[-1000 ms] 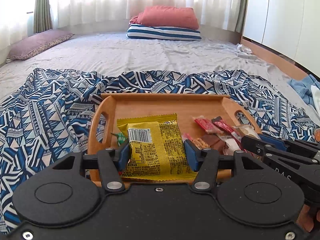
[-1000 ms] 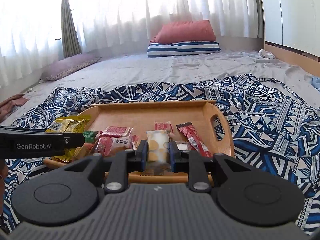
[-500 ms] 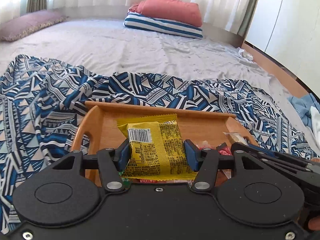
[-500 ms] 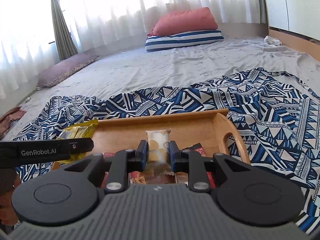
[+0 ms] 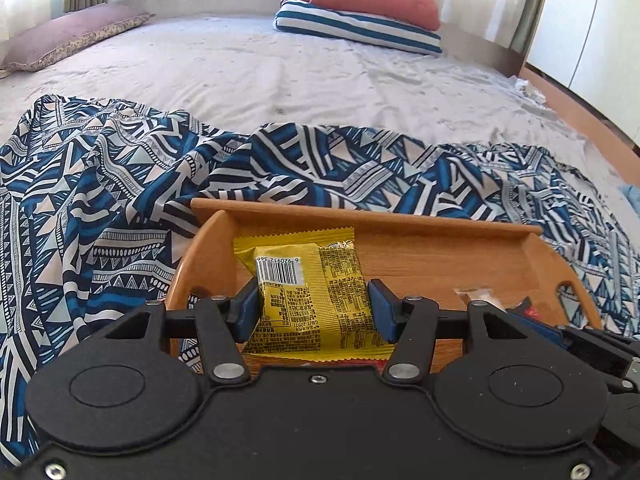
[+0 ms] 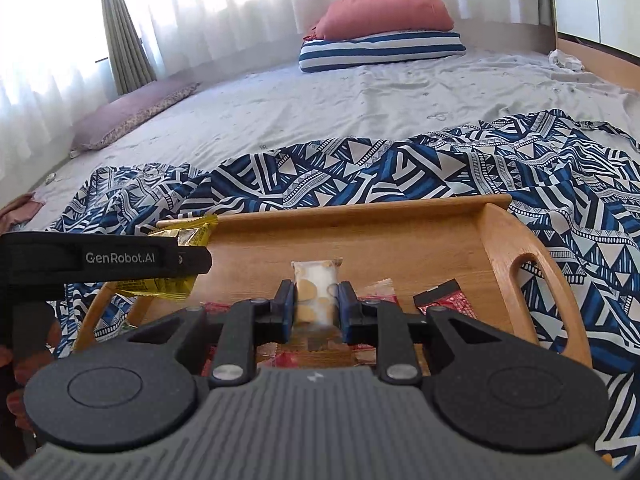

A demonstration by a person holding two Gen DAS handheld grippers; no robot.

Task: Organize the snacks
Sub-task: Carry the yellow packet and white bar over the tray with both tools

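Note:
A yellow snack packet [image 5: 310, 292] with a barcode is clamped between the blue pads of my left gripper [image 5: 312, 314], over the left end of a wooden tray [image 5: 400, 220]. My right gripper [image 6: 316, 308] is shut on a small clear cookie packet [image 6: 316, 286], held above the tray's [image 6: 360, 210] floor. In the right wrist view, the left gripper's black body [image 6: 104, 260] crosses at the left with the yellow packet [image 6: 184, 236] behind it. Red snack wrappers [image 6: 444, 302] lie on the tray's near side, partly hidden by the gripper.
The tray sits on a blue patterned cloth [image 5: 100, 200] spread over a grey bed [image 5: 260, 68]. A red pillow on a striped one [image 6: 380, 32] lies far back, a mauve pillow [image 5: 72, 36] at far left. A wooden floor edge [image 5: 580, 108] runs at right.
Both grippers have moved forward over the tray with their packets still held; the tray's far rim looks closer, and the snacks on its near side have slipped under the grippers.

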